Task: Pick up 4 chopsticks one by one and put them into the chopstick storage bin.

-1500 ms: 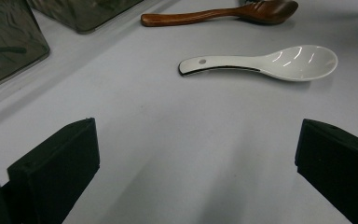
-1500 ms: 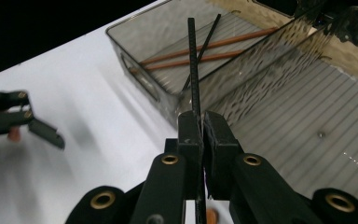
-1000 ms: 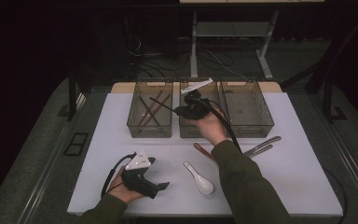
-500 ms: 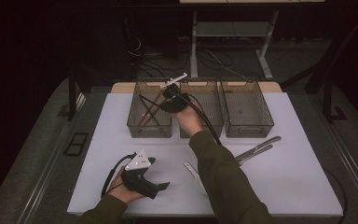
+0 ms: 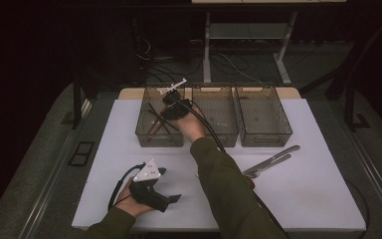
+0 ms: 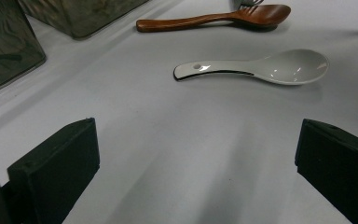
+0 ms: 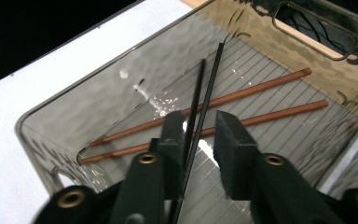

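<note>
My white tabletop [image 5: 328, 199] carries three clear bins [image 5: 263, 117] along its far edge, with metal cutlery [image 5: 271, 162], a wooden spoon [image 6: 214, 18] and a white spoon [image 6: 261, 70] nearer me than the bins.

high view overhead, gripper views close

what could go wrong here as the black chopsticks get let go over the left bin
The right gripper jaws have just been opening with the black chopsticks between them, tips against the far wall of the left bin. Released at this slant, they might lean on the rim rather than lie flat beside the brown chopsticks. Pulling back could also snag them.
</note>
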